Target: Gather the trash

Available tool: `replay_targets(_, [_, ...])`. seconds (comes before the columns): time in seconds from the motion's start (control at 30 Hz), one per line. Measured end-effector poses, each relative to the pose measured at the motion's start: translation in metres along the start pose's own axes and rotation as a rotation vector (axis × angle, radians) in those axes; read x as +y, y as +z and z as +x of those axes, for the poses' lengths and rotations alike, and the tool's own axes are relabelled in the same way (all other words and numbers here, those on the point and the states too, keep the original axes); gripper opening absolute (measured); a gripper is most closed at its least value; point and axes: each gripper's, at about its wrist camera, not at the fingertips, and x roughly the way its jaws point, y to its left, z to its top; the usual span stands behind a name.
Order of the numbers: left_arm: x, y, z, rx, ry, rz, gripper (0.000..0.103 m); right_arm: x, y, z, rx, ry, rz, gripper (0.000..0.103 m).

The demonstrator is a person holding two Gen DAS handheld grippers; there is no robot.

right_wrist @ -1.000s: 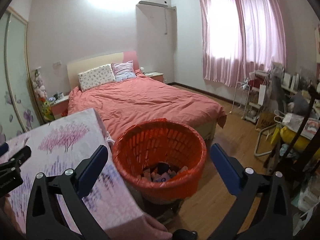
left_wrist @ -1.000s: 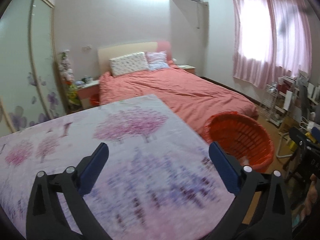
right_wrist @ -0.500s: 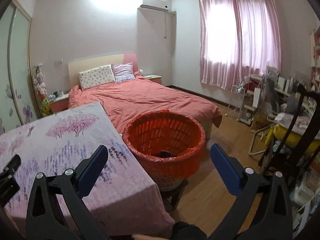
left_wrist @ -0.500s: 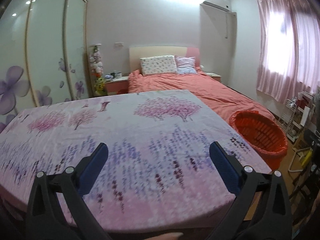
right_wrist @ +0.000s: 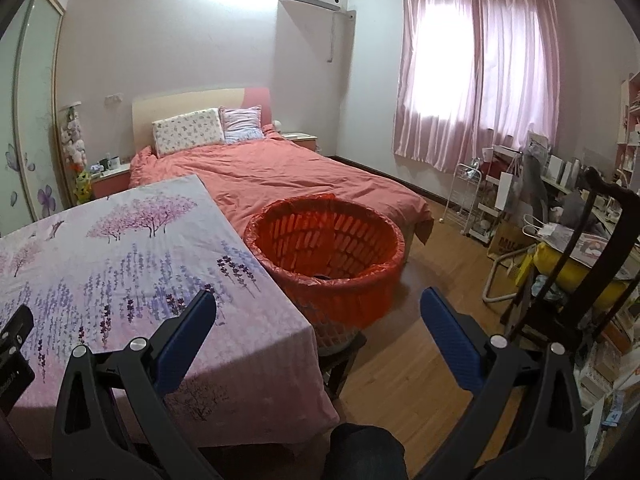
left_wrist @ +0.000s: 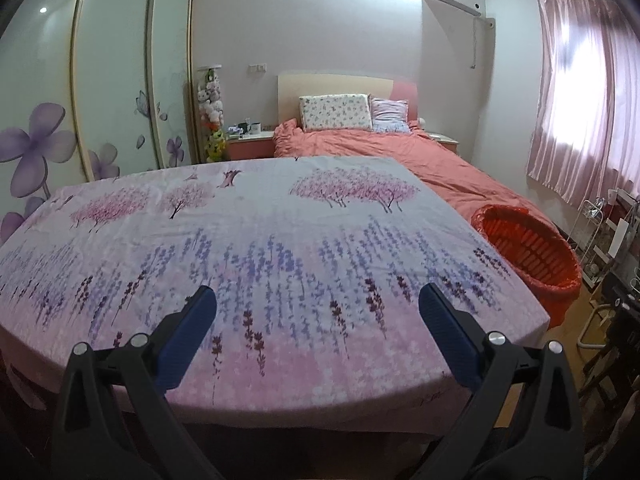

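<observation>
Both of our claws hang spread wide and hold nothing: the left gripper [left_wrist: 316, 312] sits above the near edge of the table draped in a pink-and-lilac cloth printed with lavender and blossom trees [left_wrist: 256, 240], and the right gripper [right_wrist: 318, 308] hovers past the table's right corner, facing the round orange slatted plastic basket lined with an orange bag [right_wrist: 326, 248].

Over the last second we have drawn back and swung left. The left view, which a moment ago had the basket close beside its right finger, now takes in the whole tabletop, with the basket [left_wrist: 528, 256] pushed out beyond the table's right edge. The right view has risen and retreated too, so the basket's contents, earlier visible as a small heap at the bottom, now show only as a dark scrap behind the rim.

We judge the drop finished; no trash shows on the cloth, so collecting looks complete or nearly so.
</observation>
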Motion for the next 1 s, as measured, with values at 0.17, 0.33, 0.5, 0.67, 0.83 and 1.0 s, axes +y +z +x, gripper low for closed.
replay_targets(0.17, [0.002, -0.003, 0.001, 0.012, 0.005, -0.010, 0.099, 0.003, -0.005, -0.003, 0.016, -0.006, -0.004, 0.101])
replay_targets(0.33, [0.004, -0.004, -0.001, 0.018, 0.006, -0.019, 0.099, 0.003, -0.008, -0.004, 0.042, 0.004, -0.002, 0.101])
replay_targets(0.5, [0.003, -0.005, -0.002, 0.030, 0.006, -0.020, 0.099, 0.002, -0.007, -0.003, 0.067, 0.011, 0.005, 0.101])
replay_targets(0.67, [0.000, -0.005, -0.005, 0.035, 0.001, -0.019, 0.099, 0.002, -0.008, -0.004, 0.075, 0.012, 0.002, 0.101])
replay_targets(0.83, [-0.001, -0.004, -0.011, 0.024, -0.001, -0.017, 0.099, 0.002, -0.009, -0.006, 0.073, 0.015, 0.010, 0.101])
replay_targets(1.0, [-0.003, -0.002, -0.016, 0.015, -0.001, -0.018, 0.099, 0.002, -0.008, -0.009, 0.069, 0.018, 0.013, 0.101])
